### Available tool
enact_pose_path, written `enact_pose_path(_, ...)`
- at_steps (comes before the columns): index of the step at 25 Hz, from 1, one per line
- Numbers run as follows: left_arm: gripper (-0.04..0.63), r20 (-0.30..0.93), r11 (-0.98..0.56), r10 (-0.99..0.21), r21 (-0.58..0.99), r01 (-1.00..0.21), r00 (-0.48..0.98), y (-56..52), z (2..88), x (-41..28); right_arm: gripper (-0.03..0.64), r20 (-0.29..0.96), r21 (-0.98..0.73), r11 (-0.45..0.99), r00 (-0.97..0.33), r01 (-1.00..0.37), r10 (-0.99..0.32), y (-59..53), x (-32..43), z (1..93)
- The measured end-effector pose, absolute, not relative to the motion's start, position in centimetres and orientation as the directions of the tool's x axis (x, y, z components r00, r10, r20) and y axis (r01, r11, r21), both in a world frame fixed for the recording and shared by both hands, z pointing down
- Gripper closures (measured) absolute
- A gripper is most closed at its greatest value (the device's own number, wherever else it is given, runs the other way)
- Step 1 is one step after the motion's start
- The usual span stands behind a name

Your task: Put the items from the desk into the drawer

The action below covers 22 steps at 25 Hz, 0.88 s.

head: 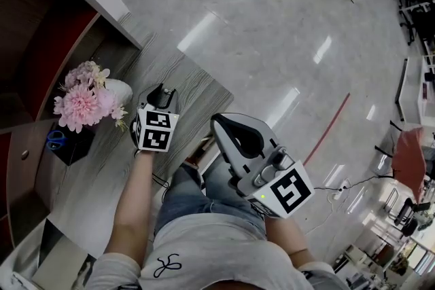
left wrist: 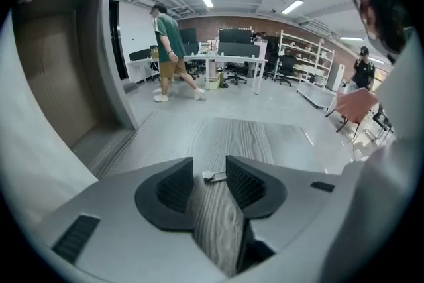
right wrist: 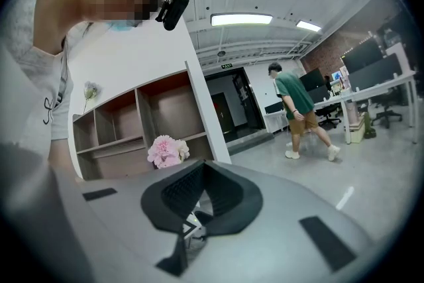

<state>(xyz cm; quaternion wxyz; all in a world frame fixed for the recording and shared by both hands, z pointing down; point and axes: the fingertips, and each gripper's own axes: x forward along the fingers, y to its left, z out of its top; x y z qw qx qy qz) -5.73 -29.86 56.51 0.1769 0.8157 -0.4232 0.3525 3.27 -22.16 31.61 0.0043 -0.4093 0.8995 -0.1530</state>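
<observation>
Only the left gripper view catches it: a small silver piece on the grey wood-grain desk, between the ribbed black pads of the left gripper, jaws wide, not pinching it. The head view adds fluffy pink flowers at that gripper's nine o'clock. Right gripper: tips together, nothing held

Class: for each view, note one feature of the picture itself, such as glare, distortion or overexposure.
Head view: white streaks of glare lie across the polished floor. Left gripper view: the wide lens bows the cabinet edge, and the corners go black. Right gripper view: the ceiling lamp burns out to plain white.
</observation>
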Motion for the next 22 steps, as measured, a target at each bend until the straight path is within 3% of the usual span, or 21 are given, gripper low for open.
enact_pose_path(2,0.452,0.731,-0.545,-0.561,0.028,-0.838,0.389,-30.1,56.8,-5.9,0.607,0.120,-0.280,0.618,-0.665,-0.735,-0.737,-22.2,3.3,31.7)
enact_pose_path(4,0.503,0.731,-0.531,-0.565,0.033,-0.847,0.383,-30.2,56.9,-5.9,0.607,0.120,-0.280,0.619,-0.667,-0.734,-0.736,-22.2,3.2,31.8)
enact_pose_path(9,0.518,0.731,-0.538,-0.578,-0.008,-0.843,0.362,-30.3,57.0,-5.9,0.607,0.112,-0.272,0.622,-0.666,-0.734,-0.737,-22.5,3.1,31.6)
enact_pose_path(10,0.560,0.733,-0.534,-0.580,-0.012,-0.845,0.357,-30.2,57.0,-6.1,0.607,0.113,-0.270,0.623,-0.667,-0.734,-0.737,-22.5,3.0,31.6)
enact_pose_path(22,0.565,0.698,-0.533,-0.622,-0.048,-0.845,0.353,-29.7,55.4,-6.5,0.607,0.110,-0.272,0.630,-0.674,-0.728,-0.731,-22.0,2.7,31.3)
